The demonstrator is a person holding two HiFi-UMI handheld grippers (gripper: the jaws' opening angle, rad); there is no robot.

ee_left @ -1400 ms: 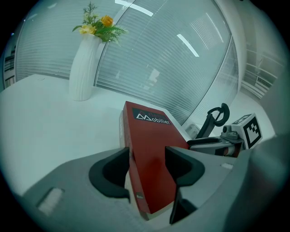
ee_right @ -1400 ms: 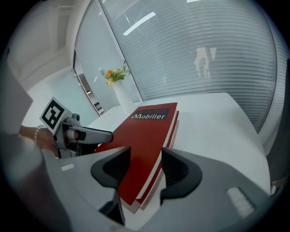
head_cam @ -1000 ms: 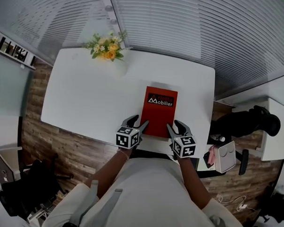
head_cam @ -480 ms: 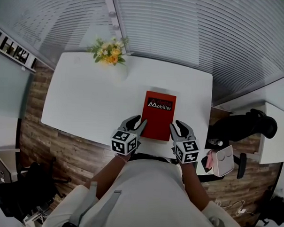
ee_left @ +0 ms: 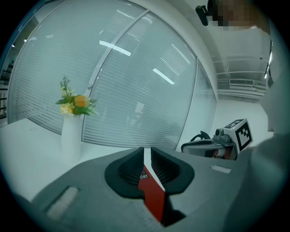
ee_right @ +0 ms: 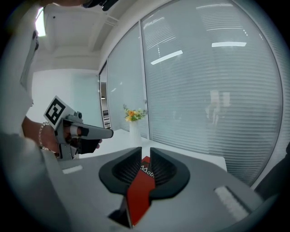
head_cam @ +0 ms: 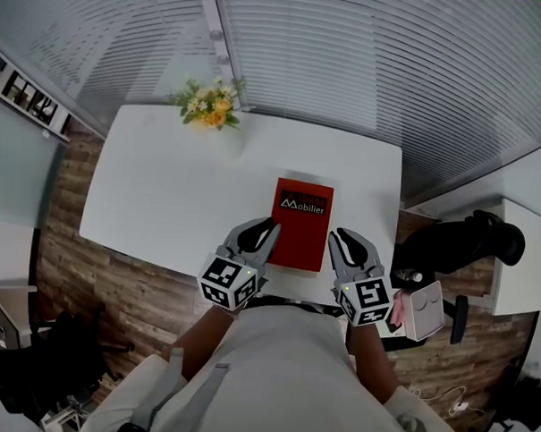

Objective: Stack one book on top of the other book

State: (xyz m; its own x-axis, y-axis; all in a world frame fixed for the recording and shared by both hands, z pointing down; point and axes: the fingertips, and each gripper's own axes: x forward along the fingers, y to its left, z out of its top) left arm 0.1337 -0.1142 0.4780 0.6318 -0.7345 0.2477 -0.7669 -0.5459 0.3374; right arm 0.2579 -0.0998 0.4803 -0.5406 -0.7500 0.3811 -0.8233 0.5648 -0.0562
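Observation:
A red book [head_cam: 302, 223] with white print lies flat on the white table [head_cam: 164, 188], near its front edge; whether another book lies under it I cannot tell. My left gripper [head_cam: 268, 228] hovers over the book's near left corner and my right gripper [head_cam: 338, 236] over its near right side, both raised off the table. Both pairs of jaws have just been closing and stand a thin slit apart, with nothing between them. In the left gripper view the book [ee_left: 154, 197] shows below the left gripper [ee_left: 147, 154]. The right gripper view shows the book [ee_right: 138, 192] below the right gripper [ee_right: 145, 154].
A white vase of yellow flowers [head_cam: 208, 105] stands at the table's far left. Glass walls with blinds rise behind the table. Right of the table are a black chair [head_cam: 466, 237] and a white and pink object [head_cam: 423, 302]. Wooden floor surrounds the table.
Both grippers rose from beside the book's near corners and now hang above it. Their jaws went from wide apart to nearly together. The book stayed put.

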